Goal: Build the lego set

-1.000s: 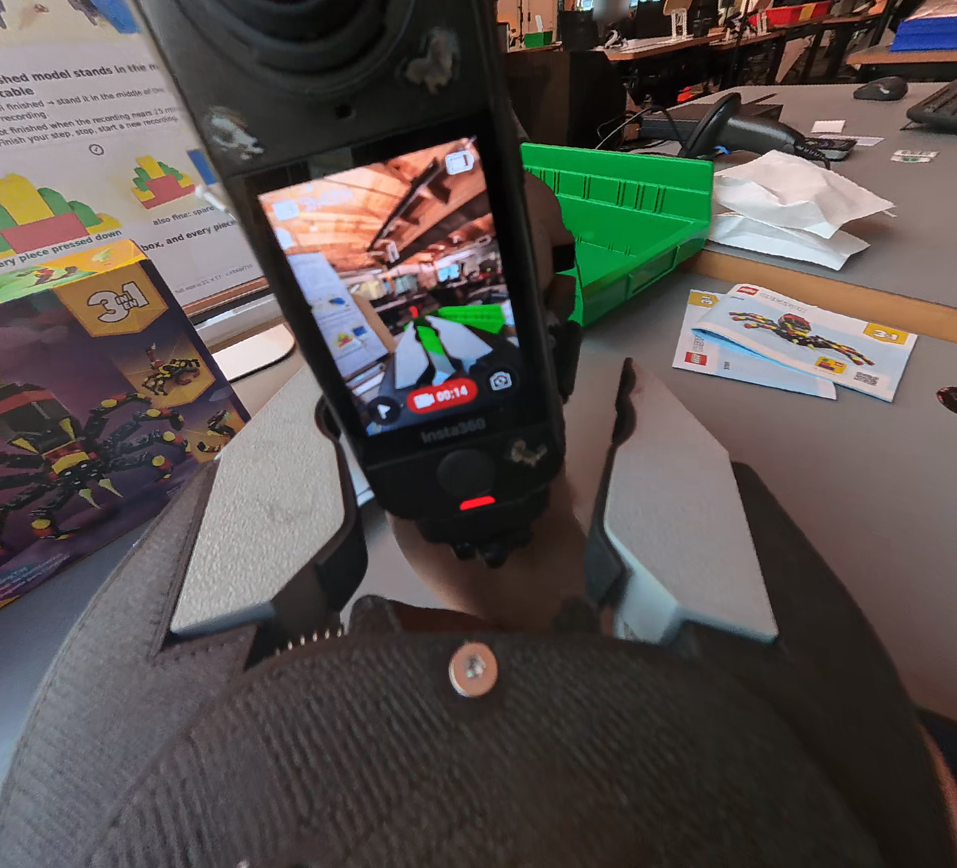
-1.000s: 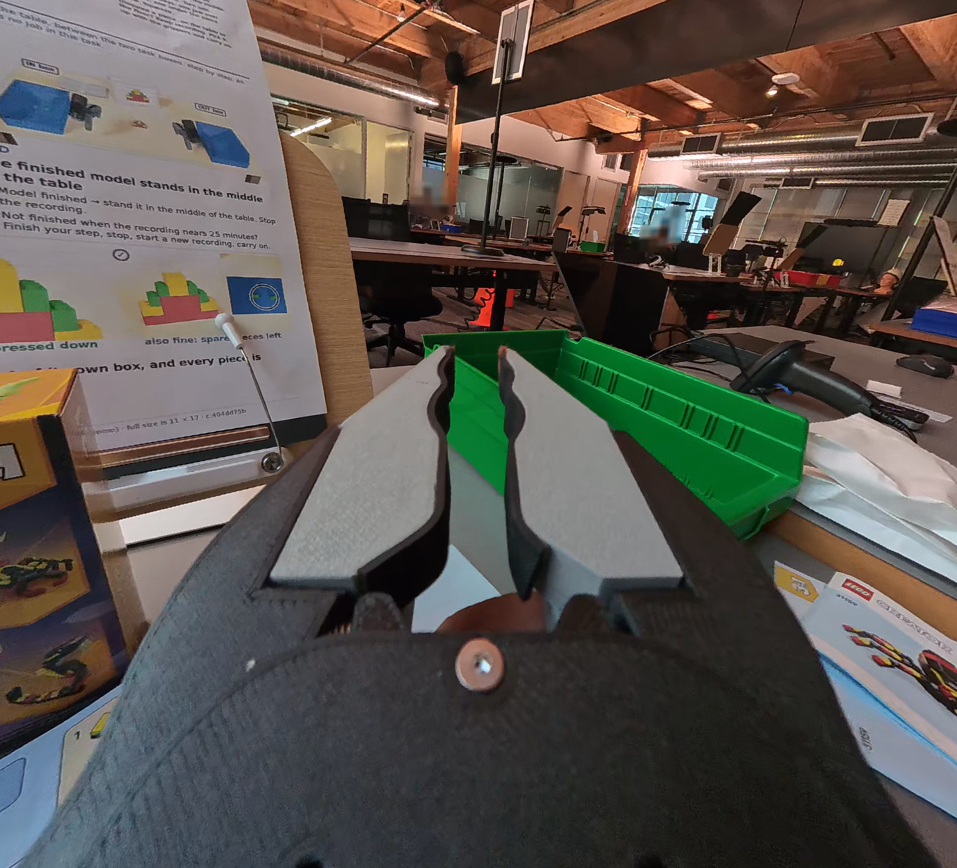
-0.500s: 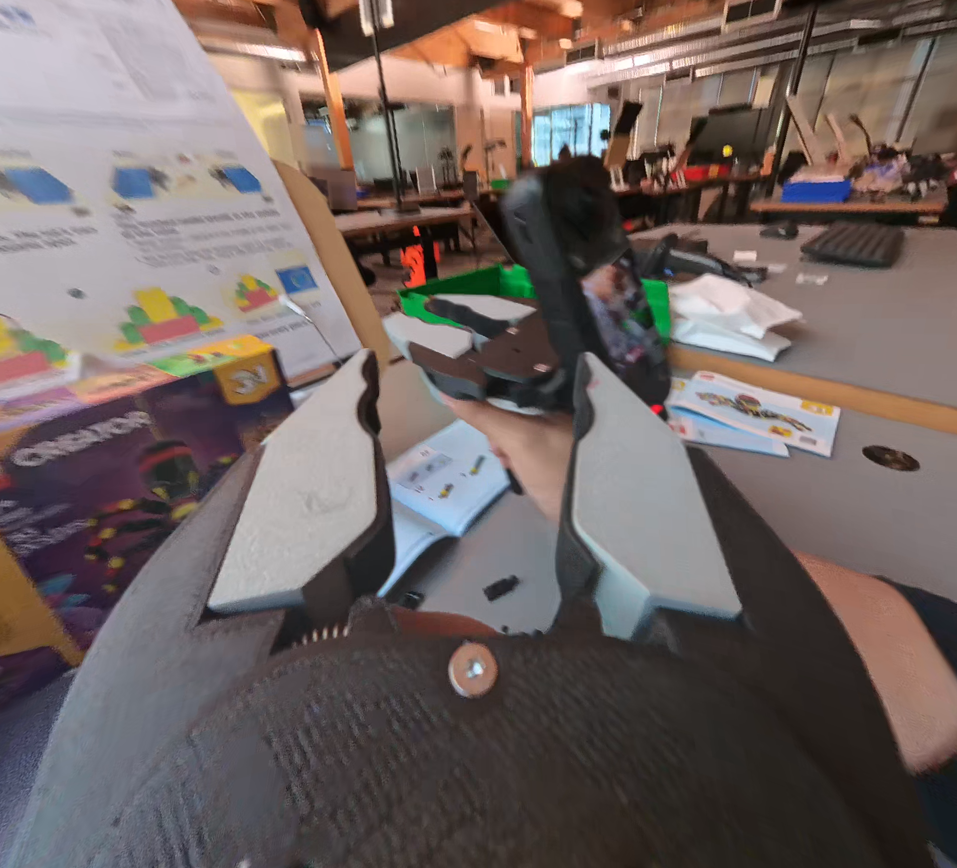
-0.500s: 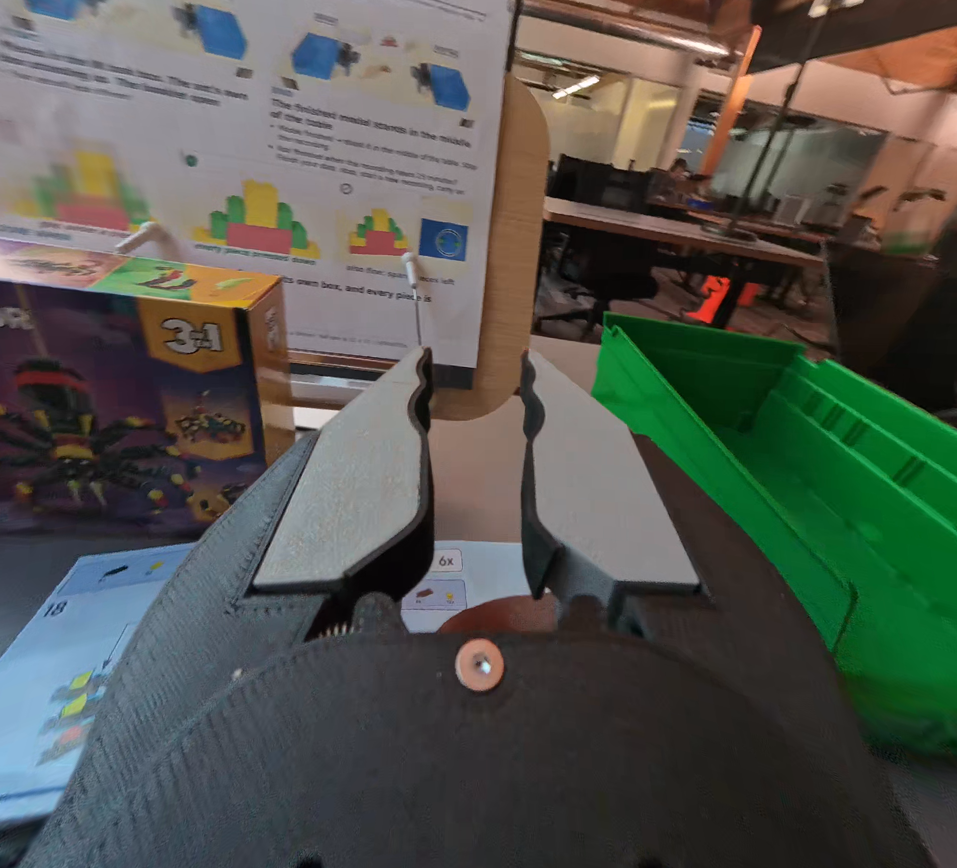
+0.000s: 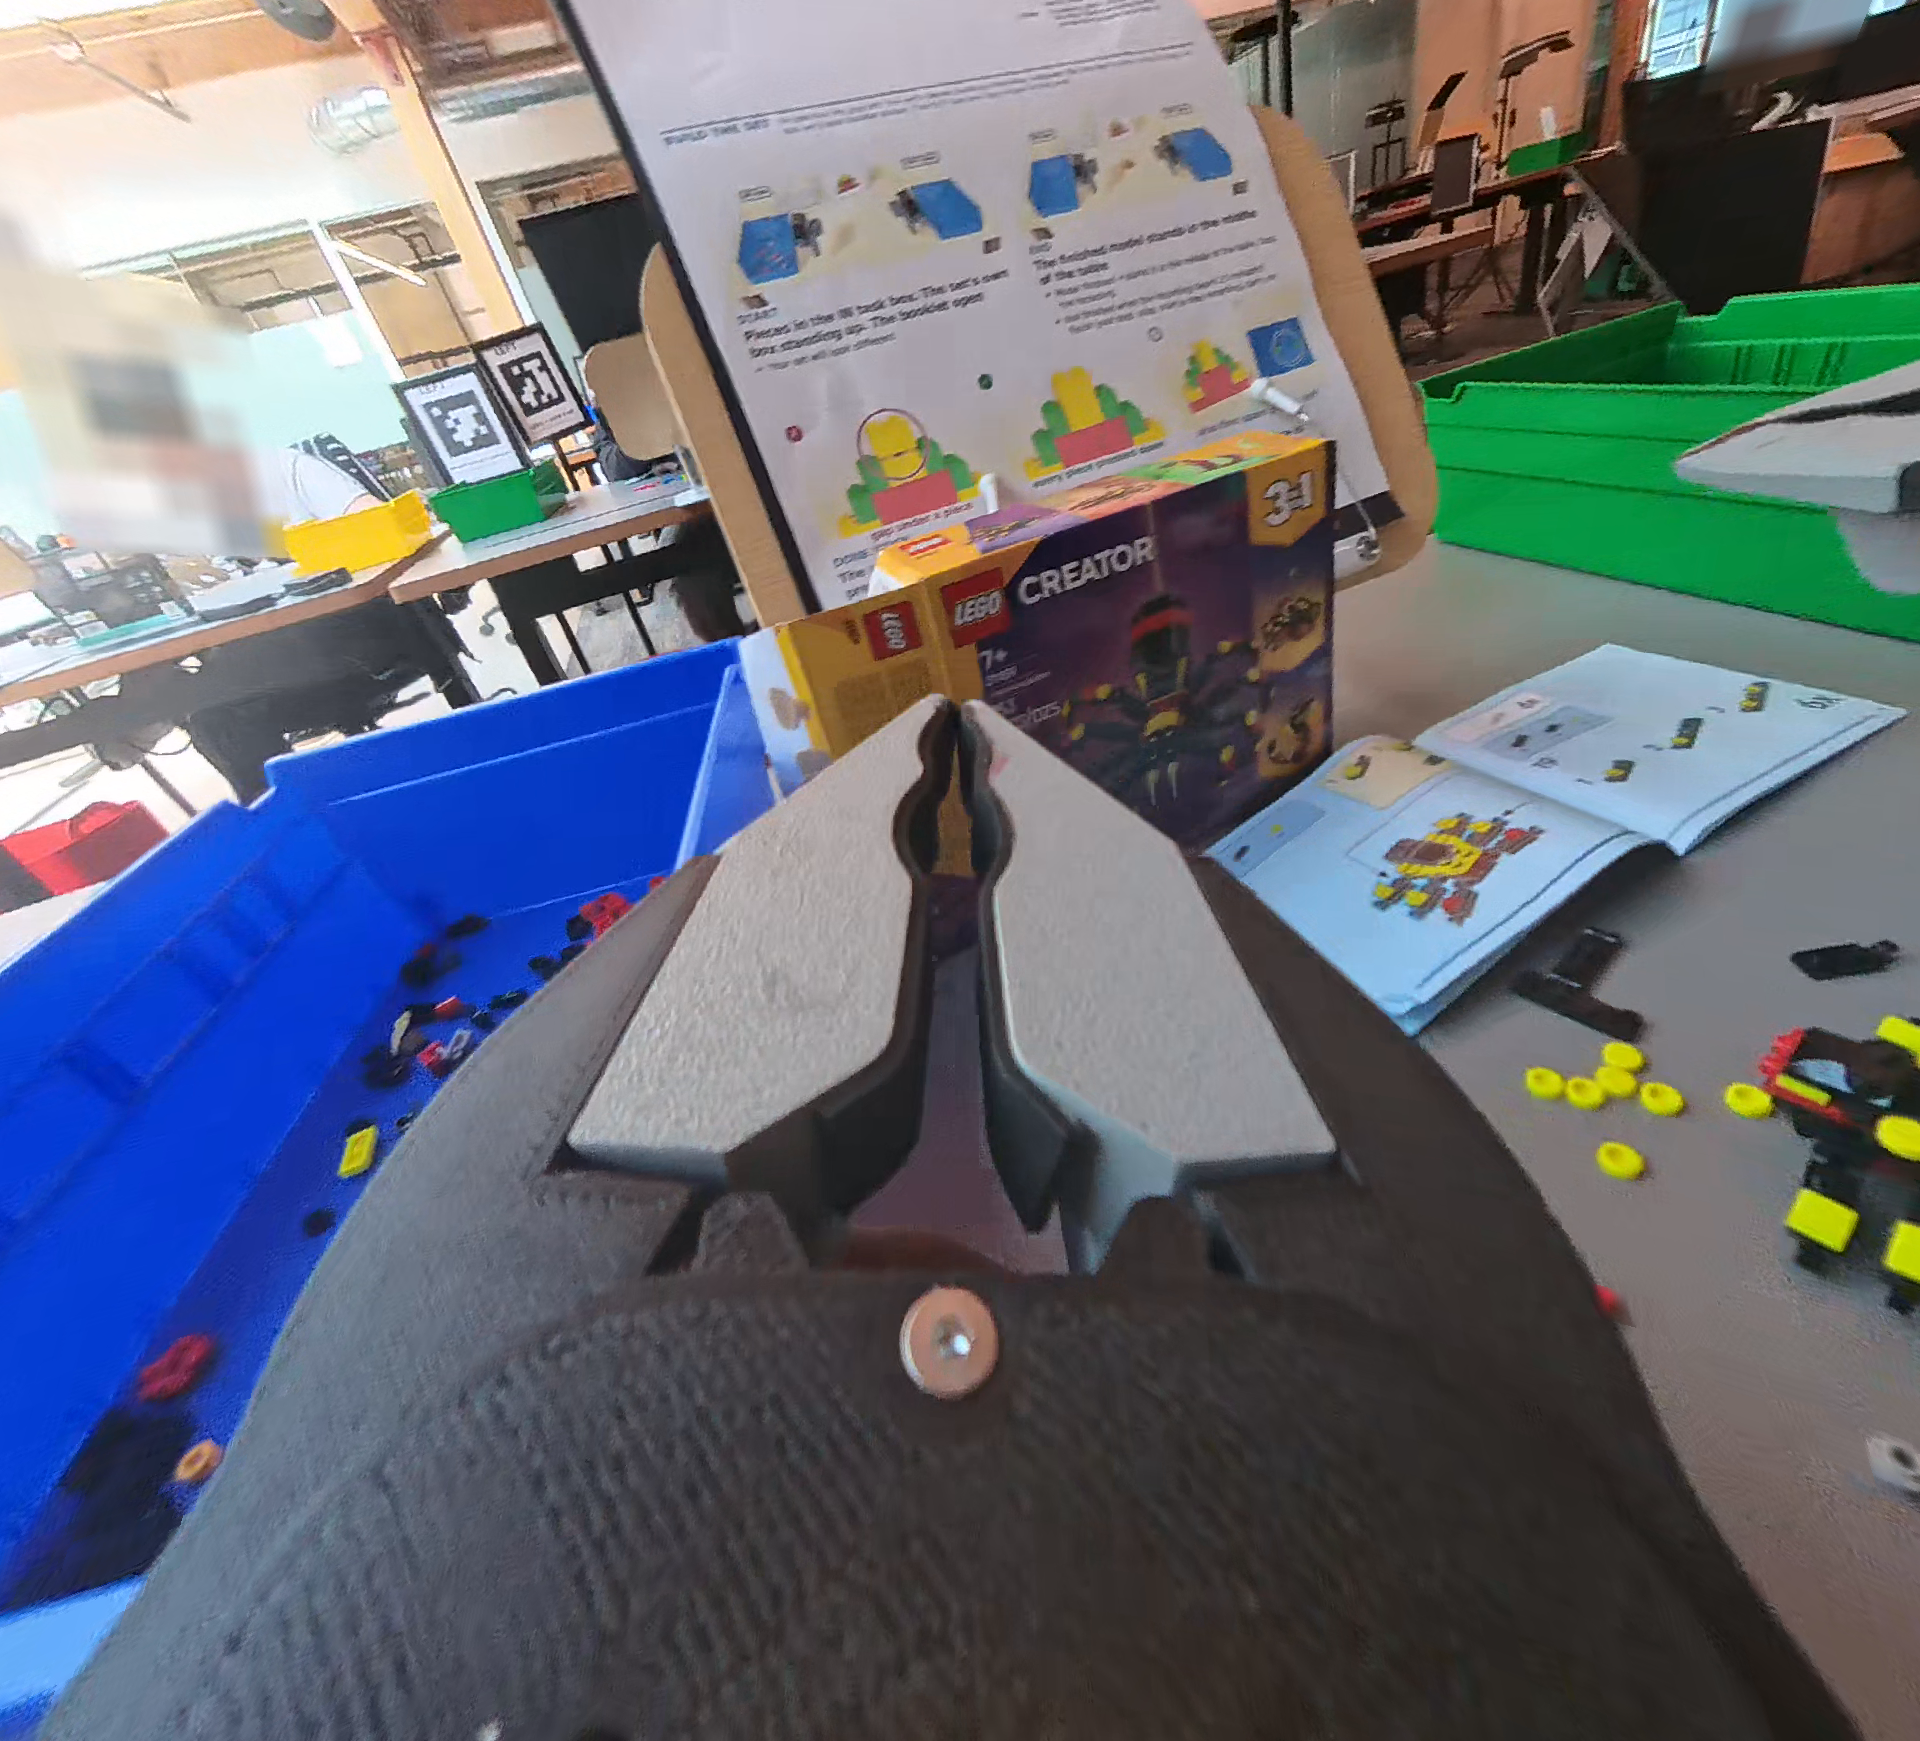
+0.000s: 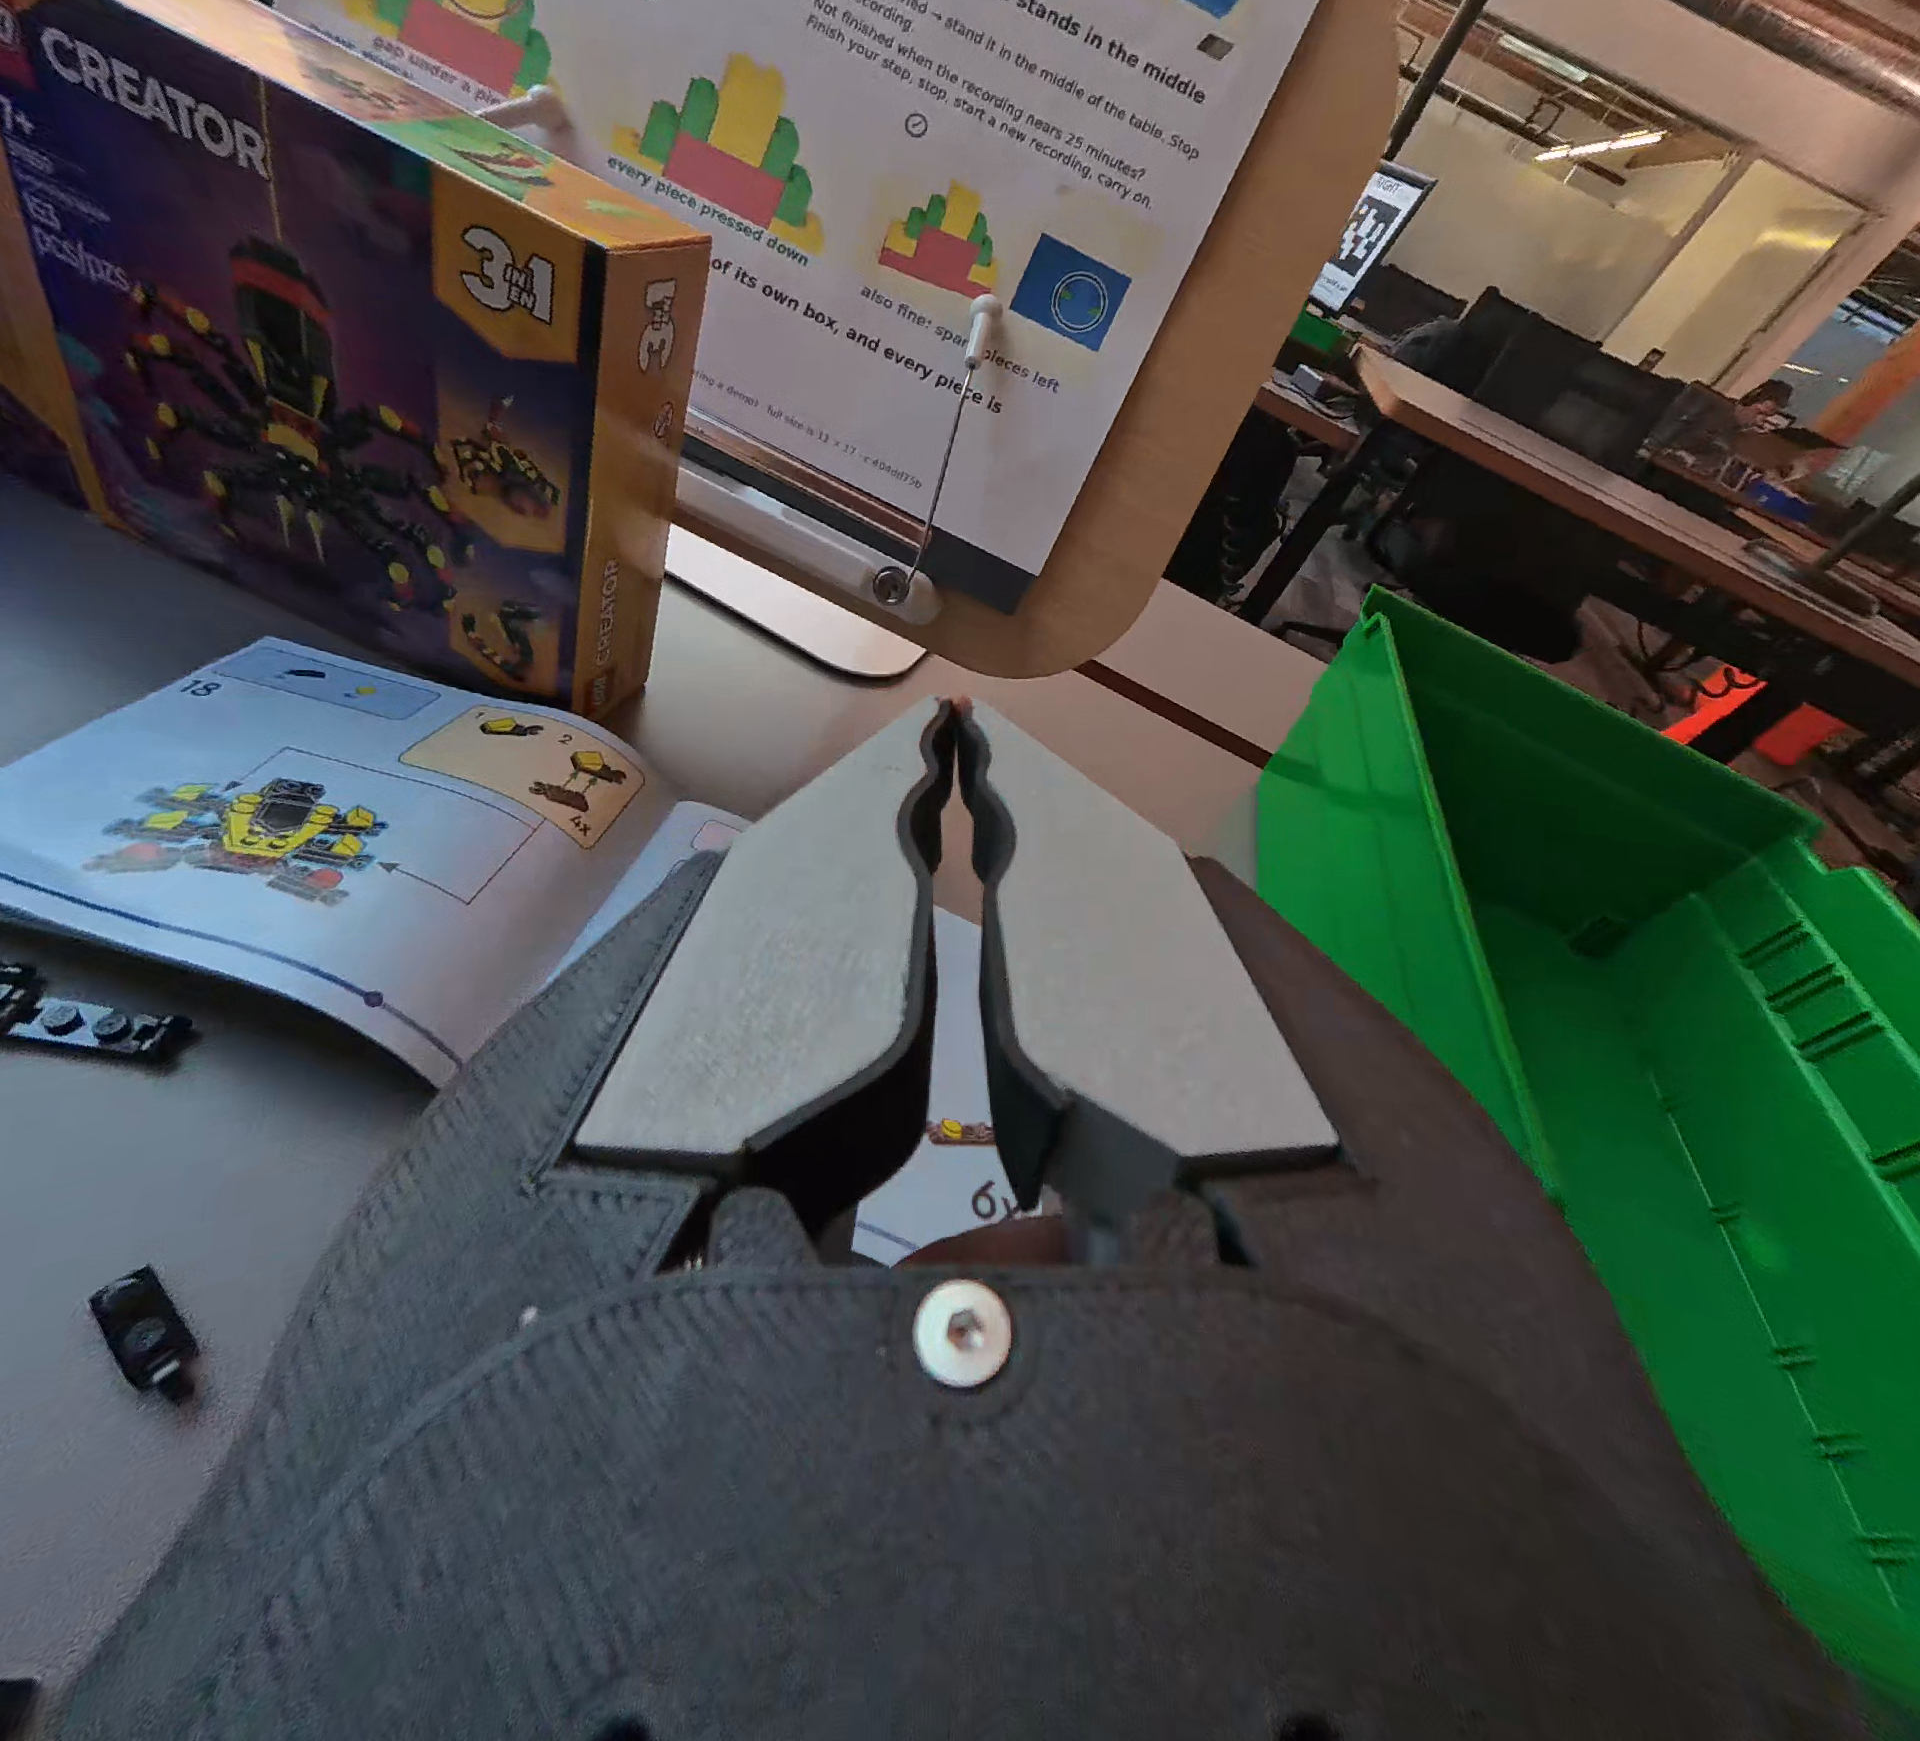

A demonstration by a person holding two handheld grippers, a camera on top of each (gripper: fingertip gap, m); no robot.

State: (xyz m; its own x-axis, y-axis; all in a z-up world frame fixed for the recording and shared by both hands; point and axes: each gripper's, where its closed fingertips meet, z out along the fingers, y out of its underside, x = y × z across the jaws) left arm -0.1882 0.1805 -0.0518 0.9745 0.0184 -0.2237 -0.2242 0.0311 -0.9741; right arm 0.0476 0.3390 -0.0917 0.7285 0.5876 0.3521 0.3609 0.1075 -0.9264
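My left gripper is shut and empty, held above the table in front of the purple set box. A partly built black, red and yellow model sits on the table at right, with loose yellow round pieces beside it. The open instruction booklet lies between them. My right gripper is shut and empty, above the booklet's right edge. Part of its finger shows at the far right of the left wrist view.
A blue bin with several loose bricks is at left. A green bin stands at right. An instruction sheet on a wooden stand is behind the box. Black pieces lie on the grey table. Left tips to right tips: about 30 centimetres.
Both grippers went from open to shut. The left view swung left and down, off the other hand-held unit, to the blue bin and box. The right view tilted down toward the booklet.
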